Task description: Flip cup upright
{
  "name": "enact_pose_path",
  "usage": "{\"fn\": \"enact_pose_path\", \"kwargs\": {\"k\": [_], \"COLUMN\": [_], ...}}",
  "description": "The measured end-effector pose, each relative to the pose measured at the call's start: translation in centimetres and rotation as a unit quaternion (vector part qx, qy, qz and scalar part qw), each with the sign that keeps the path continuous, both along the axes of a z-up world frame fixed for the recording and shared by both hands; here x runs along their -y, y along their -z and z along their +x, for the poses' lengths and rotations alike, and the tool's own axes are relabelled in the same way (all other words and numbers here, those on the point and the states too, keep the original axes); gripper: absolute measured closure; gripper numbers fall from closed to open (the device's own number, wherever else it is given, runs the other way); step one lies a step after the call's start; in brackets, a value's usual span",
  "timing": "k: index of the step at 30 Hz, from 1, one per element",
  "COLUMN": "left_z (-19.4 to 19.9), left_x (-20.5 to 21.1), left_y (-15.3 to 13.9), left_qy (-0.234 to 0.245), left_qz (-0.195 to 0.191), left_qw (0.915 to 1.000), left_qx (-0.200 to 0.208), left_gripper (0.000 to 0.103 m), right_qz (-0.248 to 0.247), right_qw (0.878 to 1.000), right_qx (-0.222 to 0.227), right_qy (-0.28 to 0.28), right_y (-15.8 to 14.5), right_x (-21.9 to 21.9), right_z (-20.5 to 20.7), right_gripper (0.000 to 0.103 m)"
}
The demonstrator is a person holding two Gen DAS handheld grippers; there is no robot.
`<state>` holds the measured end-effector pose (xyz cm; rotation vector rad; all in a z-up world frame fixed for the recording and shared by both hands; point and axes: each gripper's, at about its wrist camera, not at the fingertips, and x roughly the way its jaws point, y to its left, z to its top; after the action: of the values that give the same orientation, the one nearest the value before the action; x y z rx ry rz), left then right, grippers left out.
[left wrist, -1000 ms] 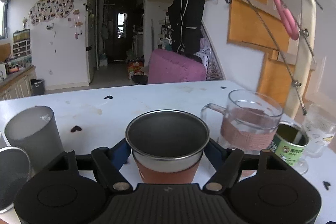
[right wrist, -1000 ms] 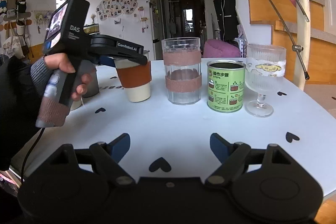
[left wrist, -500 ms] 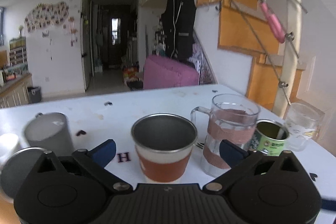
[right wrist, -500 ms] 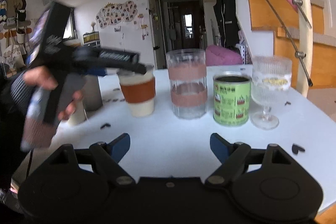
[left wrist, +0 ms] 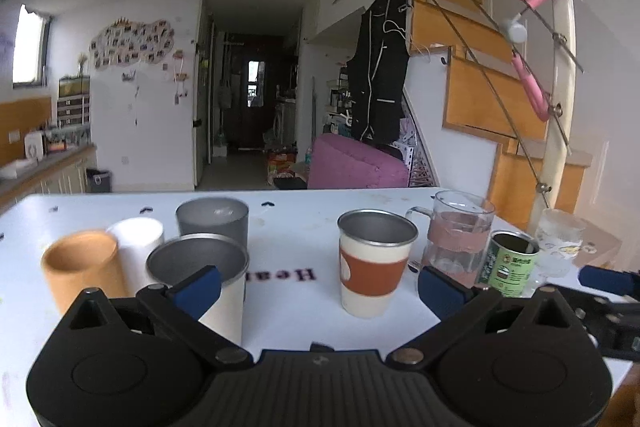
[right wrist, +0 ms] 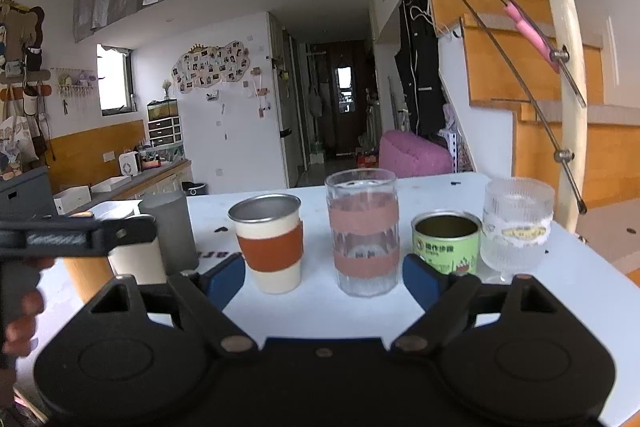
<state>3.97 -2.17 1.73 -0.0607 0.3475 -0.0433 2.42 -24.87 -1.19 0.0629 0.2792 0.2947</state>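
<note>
Both grippers, left gripper (left wrist: 318,287) and right gripper (right wrist: 323,277), are gaping, grasping nothing. Upright, the orange-sleeved steel cup (left wrist: 376,263) is standing on the white table (left wrist: 292,223), beside the glass mug (left wrist: 460,237).

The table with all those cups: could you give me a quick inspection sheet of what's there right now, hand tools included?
Surface: white table with small dark heart marks and some lettering.
Job's things: cup with orange sleeve stands upright, mouth up, free of both tools.
Clutter: banded glass mug, green tin, ribbed stemmed glass, grey cup, white cup, tan cup, steel-lined cup.
Grippers: left gripper open, empty; right gripper open, empty.
Cables: nothing seen.
Surroundings: staircase, pink seat, kitchen counter.
</note>
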Motion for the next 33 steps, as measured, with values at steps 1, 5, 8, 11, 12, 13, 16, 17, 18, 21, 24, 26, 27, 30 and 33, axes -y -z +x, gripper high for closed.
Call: {"fn": "enact_pose_path", "kwargs": {"k": [1, 5, 8, 11, 12, 13, 16, 17, 18, 21, 24, 26, 27, 30, 33], "left_z": [-0.4, -1.6, -2.3, -2.5, -2.6, -2.7, -3.0, -3.1, -3.1, -3.0, -3.0, -3.0, -3.0, -3.1, -3.1], "left_x": [-0.2, -0.2, -0.5, -0.7, -0.8, -0.8, -0.9, -0.9, -1.0, -0.9, -1.0, -0.9, -0.9, -0.8, -0.8], "left_y": [0.1, 0.3, 0.5, 0.5, 0.6, 0.5, 0.6, 0.6, 0.6, 0.5, 0.5, 0.3, 0.3, 0.2, 0.2], "left_qy": [-0.004, -0.021, -0.028, -0.035, -0.037, -0.038, -0.040, -0.040, -0.041, -0.042, -0.045, -0.045, -0.045, -0.043, -0.043], "left_qz": [0.000, 0.012, 0.015, 0.017, 0.017, 0.017, 0.020, 0.021, 0.022, 0.023, 0.022, 0.023, 0.023, 0.025, 0.026], "left_qw": [1.0000, 0.9997, 0.9995, 0.9992, 0.9992, 0.9991, 0.9990, 0.9990, 0.9989, 0.9988, 0.9988, 0.9987, 0.9987, 0.9987, 0.9987], "left_qx": [0.001, 0.005, 0.003, 0.001, 0.002, 0.002, 0.004, 0.004, 0.004, 0.002, 0.003, 0.004, 0.004, 0.004, 0.003], "left_gripper": [0.000, 0.000, 0.000, 0.000, 0.000, 0.000, 0.000, 0.000, 0.000, 0.000, 0.000, 0.000, 0.000, 0.000, 0.000], "right_qz": [-0.002, -0.011, -0.019, -0.029, -0.032, -0.035, -0.040, -0.041, -0.041, -0.043, -0.045, -0.046, -0.046, -0.046, -0.047], "right_qw": [1.000, 1.000, 1.000, 0.999, 0.999, 0.999, 0.999, 0.999, 0.998, 0.998, 0.998, 0.998, 0.998, 0.998, 0.998], "right_qx": [0.003, 0.010, 0.012, 0.013, 0.013, 0.012, 0.011, 0.010, 0.009, 0.005, 0.003, 0.002, 0.002, 0.002, 0.001], "right_qy": [0.001, 0.009, 0.021, 0.027, 0.029, 0.031, 0.034, 0.035, 0.035, 0.037, 0.036, 0.035, 0.035, 0.036, 0.036], "right_y": [0.0, -0.3, -0.5, -0.7, -0.7, -0.7, -0.8, -0.7, -0.7, -0.6, -0.6, -0.7, -0.8, -0.8, -0.9], "right_x": [-0.2, -0.8, -1.1, -1.4, -1.5, -1.5, -1.5, -1.6, -1.6, -1.8, -2.0, -2.1, -2.1, -2.1, -2.1], "right_z": [-0.1, -0.3, -0.5, -0.8, -0.8, -0.8, -0.7, -0.8, -0.7, -0.7, -0.6, -0.7, -0.7, -0.8, -0.9], "right_gripper": [0.010, 0.003, 0.000, 0.000, 0.000, 0.000, 0.000, 0.000, 0.000, 0.000, 0.000, 0.000, 0.000, 0.000, 0.000]}}
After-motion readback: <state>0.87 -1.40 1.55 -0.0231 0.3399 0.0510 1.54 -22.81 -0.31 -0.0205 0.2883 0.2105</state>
